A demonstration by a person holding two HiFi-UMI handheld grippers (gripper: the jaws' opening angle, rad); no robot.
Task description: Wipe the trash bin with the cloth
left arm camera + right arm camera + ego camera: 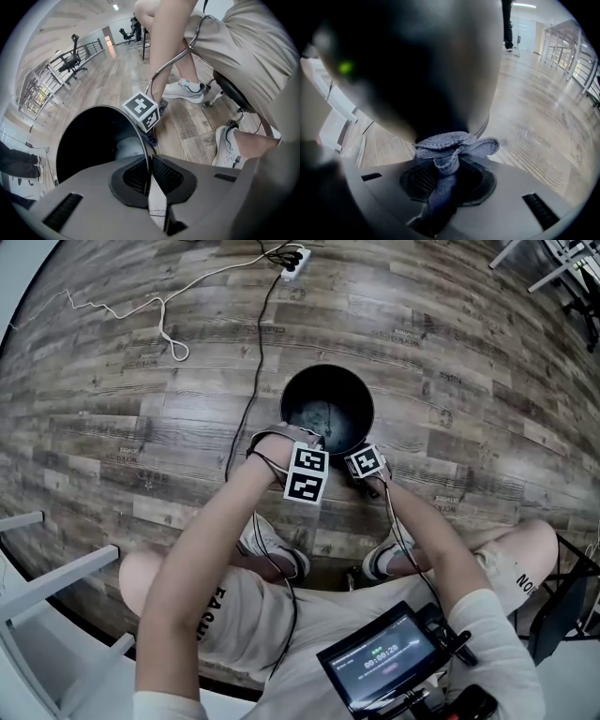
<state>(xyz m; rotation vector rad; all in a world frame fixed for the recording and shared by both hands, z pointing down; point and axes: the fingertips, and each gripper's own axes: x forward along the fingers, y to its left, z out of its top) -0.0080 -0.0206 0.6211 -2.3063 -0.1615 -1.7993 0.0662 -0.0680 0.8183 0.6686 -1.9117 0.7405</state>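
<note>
Setup: trash bin (292, 392) stands upright on the wood floor (141, 418), mouth up, long axis vertical; black, round, and seen from the head view it sits just ahead of the person's feet.

Left gripper (149, 165): clenched on the bin's thin rim; one pad inside the mouth, the other outside, the rim edge running straight between them; it meets the rim on the near-left side and points steeply down. Judged role: it anchors the bin so it cannot slide or tip under a wiping push.

Right gripper (447, 171): clamped on the cloth (451, 143); grey-blue, bunched, a wad of it sticking out past the fingertips, the rest trailing back between the jaws.

Key relation: the bin's outer wall lies directly ahead of the right gripper and fills the upper left of its view; the cloth wad appears to touch that wall low down, though true contact cannot be confirmed; in the head view this gripper sits at the near-right side of the bin, outside it, just beside the left one.

Judgement: the wipe is at its start; the wall curves away to both sides, so the stroke must follow that curve or run along the vertical axis, wad pressed inward throughout.

Risk: the wad is loose; a hard drag could pull it out of the jaws.
</note>
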